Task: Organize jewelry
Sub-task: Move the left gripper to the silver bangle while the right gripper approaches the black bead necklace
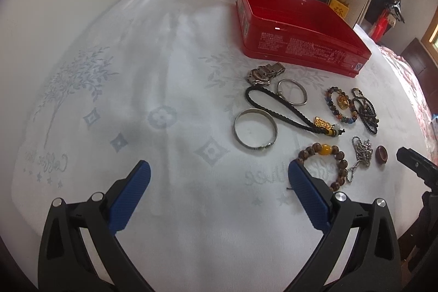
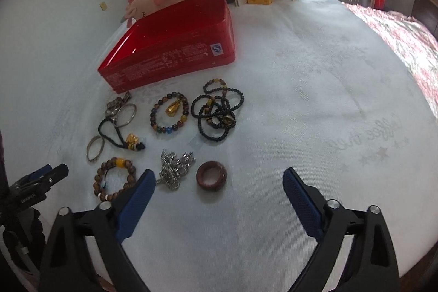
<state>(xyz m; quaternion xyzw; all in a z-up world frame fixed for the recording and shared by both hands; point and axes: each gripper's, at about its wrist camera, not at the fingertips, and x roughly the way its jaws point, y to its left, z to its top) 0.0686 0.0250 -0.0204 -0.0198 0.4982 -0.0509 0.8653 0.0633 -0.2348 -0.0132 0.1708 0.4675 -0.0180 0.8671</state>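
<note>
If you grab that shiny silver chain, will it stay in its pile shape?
Probably not. The silver metal chain lies crumpled in a loose heap on the white cloth, so it would likely dangle limply. Its fine links might slip between the right gripper pads.

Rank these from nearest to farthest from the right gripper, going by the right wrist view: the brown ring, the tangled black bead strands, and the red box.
1. Brown ring, just ahead, left of centre.
2. Black bead strands, farther back.
3. Red box, farthest, behind the jewelry.
</note>
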